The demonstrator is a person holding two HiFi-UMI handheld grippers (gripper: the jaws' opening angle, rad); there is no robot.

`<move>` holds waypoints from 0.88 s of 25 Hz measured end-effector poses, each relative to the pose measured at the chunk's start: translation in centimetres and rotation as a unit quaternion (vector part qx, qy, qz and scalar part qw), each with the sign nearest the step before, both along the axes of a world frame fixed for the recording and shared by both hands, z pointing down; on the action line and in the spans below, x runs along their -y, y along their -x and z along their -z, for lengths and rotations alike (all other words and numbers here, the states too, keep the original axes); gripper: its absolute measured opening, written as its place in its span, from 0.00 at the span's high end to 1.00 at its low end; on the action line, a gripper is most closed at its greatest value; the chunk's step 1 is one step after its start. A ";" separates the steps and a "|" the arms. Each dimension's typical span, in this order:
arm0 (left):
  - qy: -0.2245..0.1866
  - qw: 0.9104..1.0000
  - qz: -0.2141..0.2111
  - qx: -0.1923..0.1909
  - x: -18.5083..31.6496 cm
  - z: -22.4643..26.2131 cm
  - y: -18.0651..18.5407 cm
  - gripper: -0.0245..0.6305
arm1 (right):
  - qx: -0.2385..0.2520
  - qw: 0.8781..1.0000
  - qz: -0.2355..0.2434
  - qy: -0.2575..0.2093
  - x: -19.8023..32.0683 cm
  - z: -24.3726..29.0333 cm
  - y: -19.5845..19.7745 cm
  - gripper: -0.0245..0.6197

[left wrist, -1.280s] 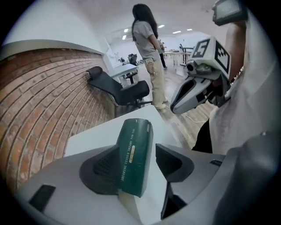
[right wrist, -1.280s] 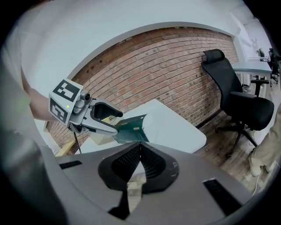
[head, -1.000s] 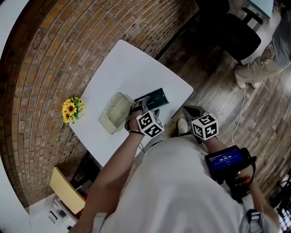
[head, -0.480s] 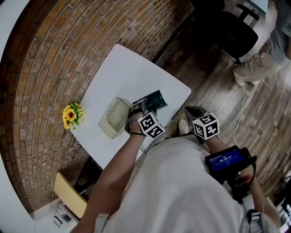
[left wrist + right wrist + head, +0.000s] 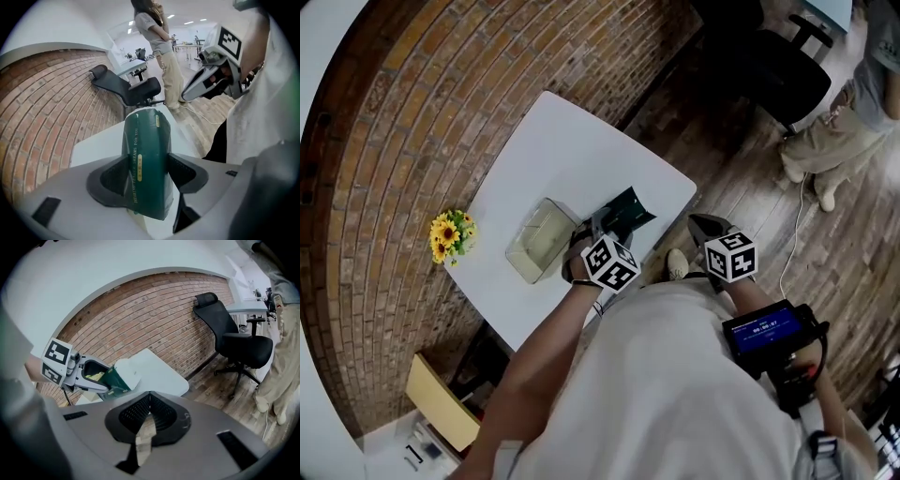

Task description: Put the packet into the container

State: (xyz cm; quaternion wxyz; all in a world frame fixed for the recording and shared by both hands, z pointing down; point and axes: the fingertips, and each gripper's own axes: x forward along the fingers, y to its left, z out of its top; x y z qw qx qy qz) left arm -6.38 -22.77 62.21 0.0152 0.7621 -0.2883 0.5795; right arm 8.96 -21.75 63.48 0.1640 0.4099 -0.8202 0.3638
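A dark green packet [image 5: 628, 207] with gold print sits between the pads of my left gripper [image 5: 606, 223], lifted at the near right part of the white table [image 5: 572, 141]. In the left gripper view the packet [image 5: 144, 159] stands on end, and the jaws are closing on it with both pads against its sides. The clear plastic container [image 5: 538, 240] lies on the table just left of this gripper, its lid off. My right gripper [image 5: 705, 231] hangs off the table's right edge over the floor. Its pads [image 5: 140, 414] meet with nothing between them.
A bunch of yellow artificial sunflowers [image 5: 450, 234] stands at the table's left corner. A black office chair [image 5: 778, 66] is on the wooden floor at the back right, with a person's legs [image 5: 848, 122] beside it. A brick wall curves behind the table.
The packet has come up off the table and now tilts upward in the left gripper, which has drawn slightly toward me. The right gripper has barely moved.
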 end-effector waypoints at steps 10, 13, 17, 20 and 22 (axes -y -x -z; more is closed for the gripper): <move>0.016 0.986 0.101 -0.133 -2.9 5.7 1.1 0.53 | 0.001 0.999 0.031 -0.008 -0.2 0.6 1.9 0.95; 0.014 0.979 0.128 -0.159 -4.2 7.2 2.4 0.53 | -0.001 0.999 0.043 -0.018 -0.3 1.2 3.0 0.95; -0.002 0.970 0.158 -0.183 -5.1 8.7 4.5 0.53 | 0.003 0.997 0.063 -0.039 -0.2 2.4 5.4 0.95; -0.008 0.962 0.188 -0.195 -5.6 9.8 6.2 0.53 | 0.007 0.995 0.086 -0.046 -0.2 2.9 7.4 0.95; -0.017 0.957 0.208 -0.202 -5.9 10.4 7.7 0.53 | 0.009 0.994 0.102 -0.047 -0.2 3.0 8.8 0.95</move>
